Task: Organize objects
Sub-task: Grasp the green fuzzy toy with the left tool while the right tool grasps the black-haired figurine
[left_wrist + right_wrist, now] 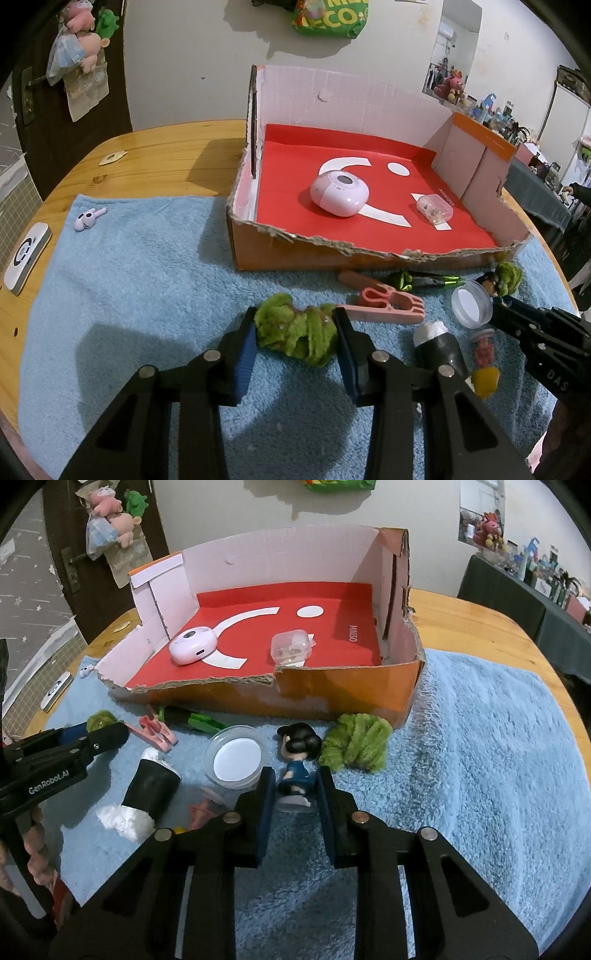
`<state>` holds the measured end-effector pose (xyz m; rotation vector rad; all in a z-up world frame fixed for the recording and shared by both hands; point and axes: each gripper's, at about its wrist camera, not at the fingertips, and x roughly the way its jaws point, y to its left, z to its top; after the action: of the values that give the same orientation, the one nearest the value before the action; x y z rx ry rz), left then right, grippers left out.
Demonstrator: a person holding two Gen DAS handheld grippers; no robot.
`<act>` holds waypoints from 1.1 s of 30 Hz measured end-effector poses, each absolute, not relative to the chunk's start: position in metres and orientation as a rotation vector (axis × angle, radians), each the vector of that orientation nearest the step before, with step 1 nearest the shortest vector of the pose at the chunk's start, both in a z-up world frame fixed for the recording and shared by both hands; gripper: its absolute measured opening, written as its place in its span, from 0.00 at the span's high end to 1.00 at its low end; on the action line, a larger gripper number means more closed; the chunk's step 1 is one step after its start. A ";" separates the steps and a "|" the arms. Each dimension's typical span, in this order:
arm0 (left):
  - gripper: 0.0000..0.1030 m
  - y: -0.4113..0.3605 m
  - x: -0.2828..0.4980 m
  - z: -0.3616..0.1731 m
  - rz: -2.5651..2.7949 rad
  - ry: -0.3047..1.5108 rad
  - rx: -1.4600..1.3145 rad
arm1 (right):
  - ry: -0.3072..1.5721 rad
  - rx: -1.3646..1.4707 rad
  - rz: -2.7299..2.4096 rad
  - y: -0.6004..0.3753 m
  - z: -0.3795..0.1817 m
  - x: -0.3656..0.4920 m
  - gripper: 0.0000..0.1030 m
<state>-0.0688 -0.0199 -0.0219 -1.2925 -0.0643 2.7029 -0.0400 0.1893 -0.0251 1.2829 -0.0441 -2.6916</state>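
My left gripper point(297, 328) is shut on a green fuzzy scrunchie point(297, 328) just above the blue towel point(140, 288). My right gripper point(293, 788) is closed around a small black-haired figurine in blue point(295, 757), which stands on the towel. An open cardboard box with a red floor point(369, 229) holds a pink round case point(340, 194) and a clear plastic case point(434, 208). A second green scrunchie point(356, 746) lies by the box's front right corner.
On the towel lie a pink clip point(384, 302), a green clip point(424, 280), a clear round lid point(236, 757), a black tube with white tissue point(147, 790) and a small toy point(485, 354). A lilac earbud point(86, 219) and a white device point(26, 254) lie at the left.
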 end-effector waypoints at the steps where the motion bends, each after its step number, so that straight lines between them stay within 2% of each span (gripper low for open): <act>1: 0.61 -0.020 -0.068 -0.022 2.703 -0.064 -1.291 | -0.048 1.279 -2.691 0.189 -0.024 -0.039 0.79; 33: 0.62 -0.017 -0.044 0.004 2.724 -0.062 -1.182 | -0.072 1.153 -2.705 0.182 0.005 -0.018 0.81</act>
<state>-0.0442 -0.0166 0.0042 -1.1820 -0.0617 2.7239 -0.0176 0.1820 0.0053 1.1527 -0.0720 -2.7045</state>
